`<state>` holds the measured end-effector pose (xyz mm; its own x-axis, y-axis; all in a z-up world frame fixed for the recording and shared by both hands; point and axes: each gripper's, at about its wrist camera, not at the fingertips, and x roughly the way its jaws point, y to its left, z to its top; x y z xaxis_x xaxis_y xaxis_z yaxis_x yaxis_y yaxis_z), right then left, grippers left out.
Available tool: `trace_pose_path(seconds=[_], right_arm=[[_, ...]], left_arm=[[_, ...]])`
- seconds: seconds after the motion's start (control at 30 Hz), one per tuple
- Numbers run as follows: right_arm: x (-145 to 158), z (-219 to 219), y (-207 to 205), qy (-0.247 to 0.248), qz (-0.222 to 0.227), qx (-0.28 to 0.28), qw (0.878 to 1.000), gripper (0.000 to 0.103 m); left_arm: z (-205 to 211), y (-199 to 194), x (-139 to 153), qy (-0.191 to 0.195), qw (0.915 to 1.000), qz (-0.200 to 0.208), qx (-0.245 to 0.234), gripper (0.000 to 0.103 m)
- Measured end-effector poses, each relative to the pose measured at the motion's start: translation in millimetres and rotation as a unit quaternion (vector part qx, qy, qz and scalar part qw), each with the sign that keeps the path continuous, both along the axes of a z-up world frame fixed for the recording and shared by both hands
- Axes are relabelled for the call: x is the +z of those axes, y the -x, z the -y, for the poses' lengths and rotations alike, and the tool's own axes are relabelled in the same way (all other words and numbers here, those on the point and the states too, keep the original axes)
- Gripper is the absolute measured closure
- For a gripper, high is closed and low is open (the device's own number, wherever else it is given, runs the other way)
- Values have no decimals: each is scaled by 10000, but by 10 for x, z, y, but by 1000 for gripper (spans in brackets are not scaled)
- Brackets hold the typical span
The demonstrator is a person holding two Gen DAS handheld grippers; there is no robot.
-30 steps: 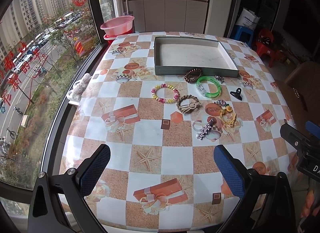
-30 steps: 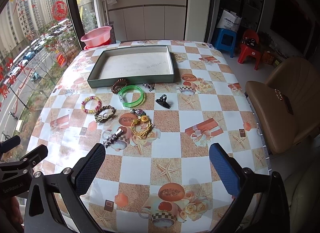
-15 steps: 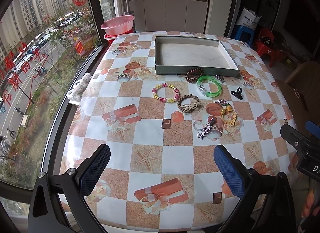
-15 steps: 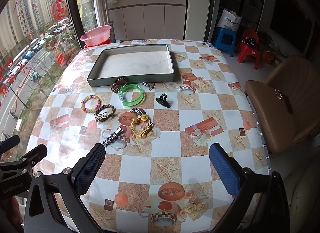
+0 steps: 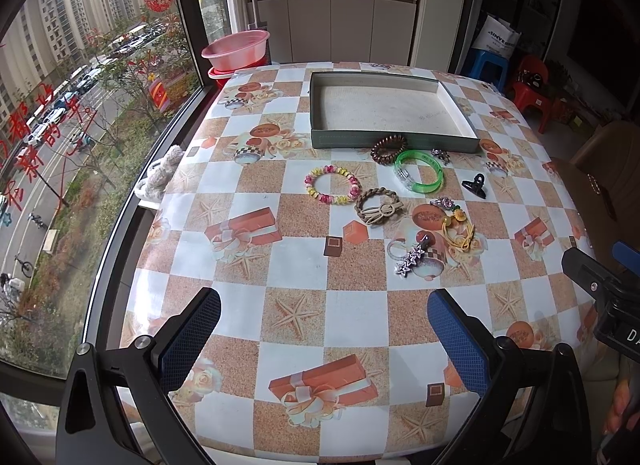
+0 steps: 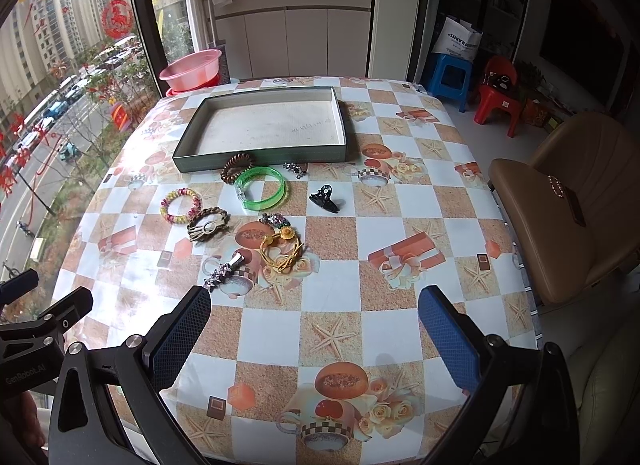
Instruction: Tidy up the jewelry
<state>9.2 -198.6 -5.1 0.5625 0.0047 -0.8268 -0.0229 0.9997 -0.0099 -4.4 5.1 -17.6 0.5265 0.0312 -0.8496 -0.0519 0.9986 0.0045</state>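
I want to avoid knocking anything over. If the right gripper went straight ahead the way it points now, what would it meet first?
Probably bare tablecloth: the right gripper is open, with nothing between its fingers. Farther along, the yellow cord bracelet and the star hair clip lie just left of that line. Depth is hard to judge here.

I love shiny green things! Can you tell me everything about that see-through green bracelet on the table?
The translucent green plastic bangle is a wide, glossy ring with a clear, paler section at its left. It lies flat on the checked tablecloth, just in front of the shallow grey tray. The brown coiled hair tie sits against its far-left edge, seemingly touching. Neither gripper is near it.
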Motion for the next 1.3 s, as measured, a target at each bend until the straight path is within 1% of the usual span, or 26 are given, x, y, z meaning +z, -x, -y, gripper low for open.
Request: trace_pose_path(seconds=[1.0, 1.3], right_arm=[[-3, 1, -8, 7, -45, -42, 10000, 0], [-35, 20, 45, 18, -82, -59, 9999, 0]], left_arm=[[-5, 5, -3, -3, 10000, -8, 0, 0], [-68, 63, -64, 2, 10000, -29, -25, 0]])
